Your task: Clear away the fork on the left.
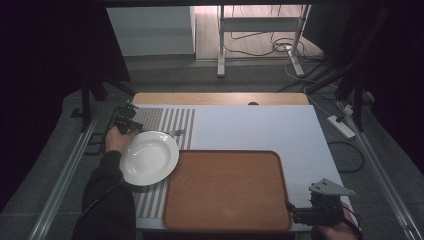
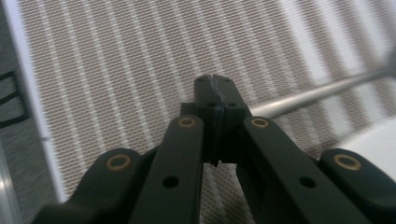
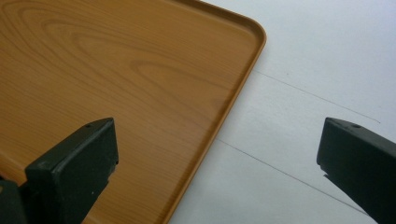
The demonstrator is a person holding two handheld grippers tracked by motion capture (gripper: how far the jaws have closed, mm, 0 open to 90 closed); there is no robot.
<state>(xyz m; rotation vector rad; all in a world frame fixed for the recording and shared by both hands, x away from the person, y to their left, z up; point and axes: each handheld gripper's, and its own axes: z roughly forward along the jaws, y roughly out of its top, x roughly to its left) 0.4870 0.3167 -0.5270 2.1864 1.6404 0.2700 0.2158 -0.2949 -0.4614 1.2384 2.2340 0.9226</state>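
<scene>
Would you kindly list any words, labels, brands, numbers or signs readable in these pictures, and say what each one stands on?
None: no readable text appears in any view.
The round white ceramic plate, the rectangular brown wooden tray, the grey-and-white striped woven placemat and the thin silver metal utensil handle all show plain surfaces.
The black left gripper and black right gripper bear only brass rivets and screw holes, no markings.

1 plate (image 1: 149, 157), 1 tray (image 1: 227, 190), maybe 1 utensil (image 2: 317, 95).
</scene>
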